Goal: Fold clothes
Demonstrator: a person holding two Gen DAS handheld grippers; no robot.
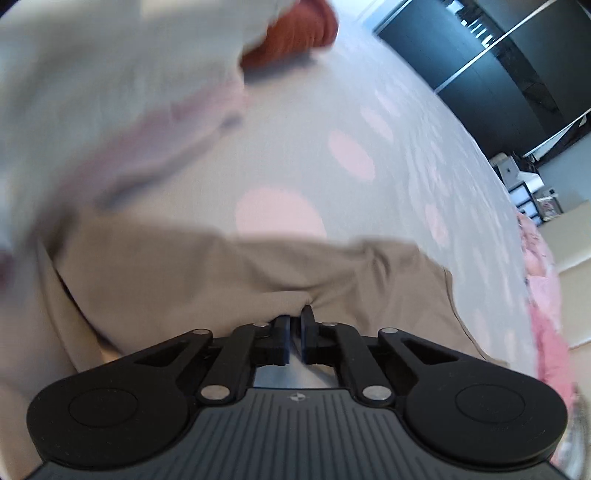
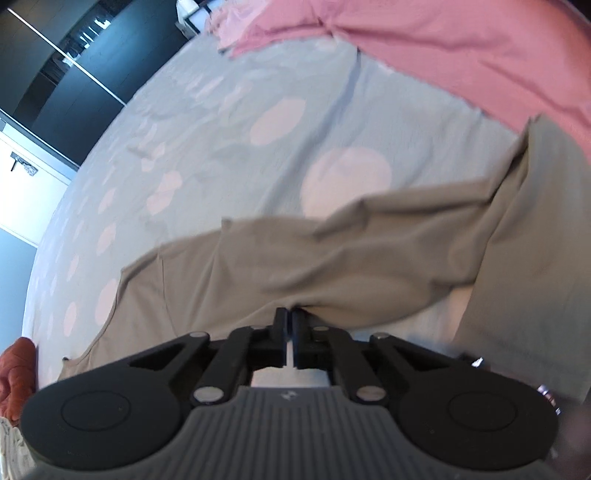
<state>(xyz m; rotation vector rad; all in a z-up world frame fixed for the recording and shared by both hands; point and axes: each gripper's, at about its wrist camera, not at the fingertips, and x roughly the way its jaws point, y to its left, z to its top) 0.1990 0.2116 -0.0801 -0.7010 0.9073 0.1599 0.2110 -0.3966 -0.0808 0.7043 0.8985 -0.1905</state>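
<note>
One beige garment (image 1: 229, 273), two grippers' jaws pinching its edge, one dotted bedsheet (image 2: 207, 122)

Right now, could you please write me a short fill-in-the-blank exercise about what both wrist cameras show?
1. Both the left gripper and the right gripper have their fingers shut on the ____ cloth garment.
2. The grey bedsheet carries large pale ____ dots.
3. The crumpled rust-orange cloth lies ____ the grey bedsheet.

Missing words: beige; pink; on

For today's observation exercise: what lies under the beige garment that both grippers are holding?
Under the beige garment lies the grey bedsheet with pink dots. Whatever sits beneath the cloth's middle is covered and cannot be seen.
</note>
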